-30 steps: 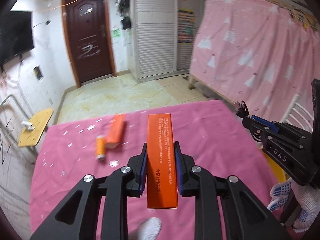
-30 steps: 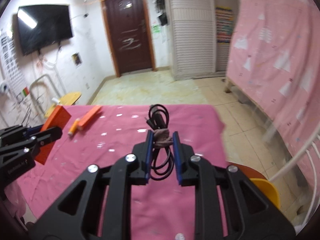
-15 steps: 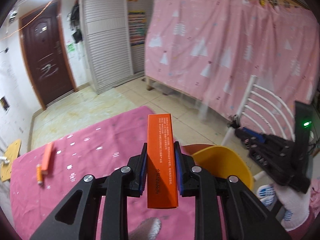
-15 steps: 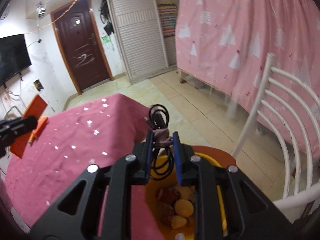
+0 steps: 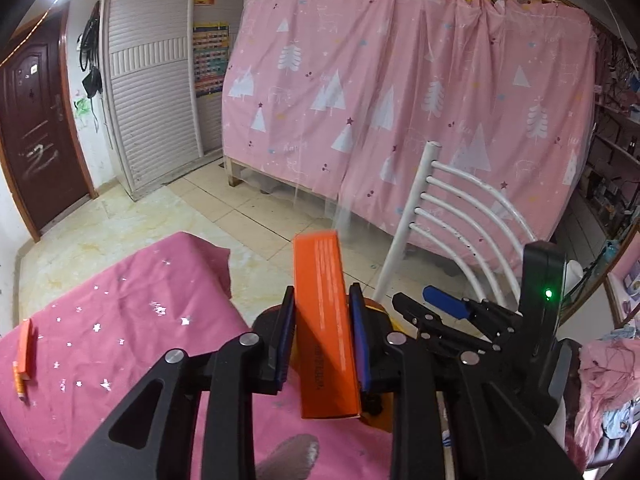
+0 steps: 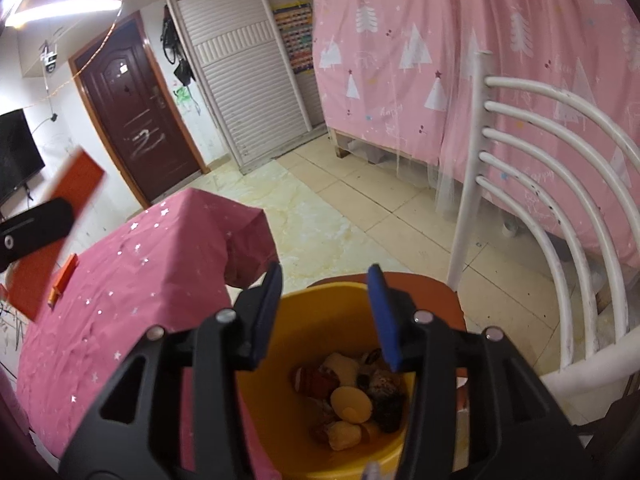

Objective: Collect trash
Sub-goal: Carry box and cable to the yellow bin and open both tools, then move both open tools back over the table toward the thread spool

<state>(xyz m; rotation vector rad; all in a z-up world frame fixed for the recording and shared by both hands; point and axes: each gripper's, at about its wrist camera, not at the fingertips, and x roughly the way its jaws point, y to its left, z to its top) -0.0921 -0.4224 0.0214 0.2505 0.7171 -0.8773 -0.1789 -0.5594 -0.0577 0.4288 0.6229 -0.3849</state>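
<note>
Both sets of jaws are opening. From the left wrist, the left gripper point(image 5: 322, 334) has the orange box point(image 5: 326, 320) between its blue pads, tilted and apparently slipping as the grip loosens, above the edge of the pink tablecloth point(image 5: 120, 344), with the right gripper point(image 5: 436, 300) just beside it. From the right wrist, the right gripper point(image 6: 326, 312) is spread with nothing between its fingers, directly over the yellow bin point(image 6: 316, 300), which already holds scraps. The step in hand looks like dropping trash; next, the box must clear the cloth and fall into the bin, then the orange pieces point(image 5: 24, 346) left on the table need fetching.
</note>
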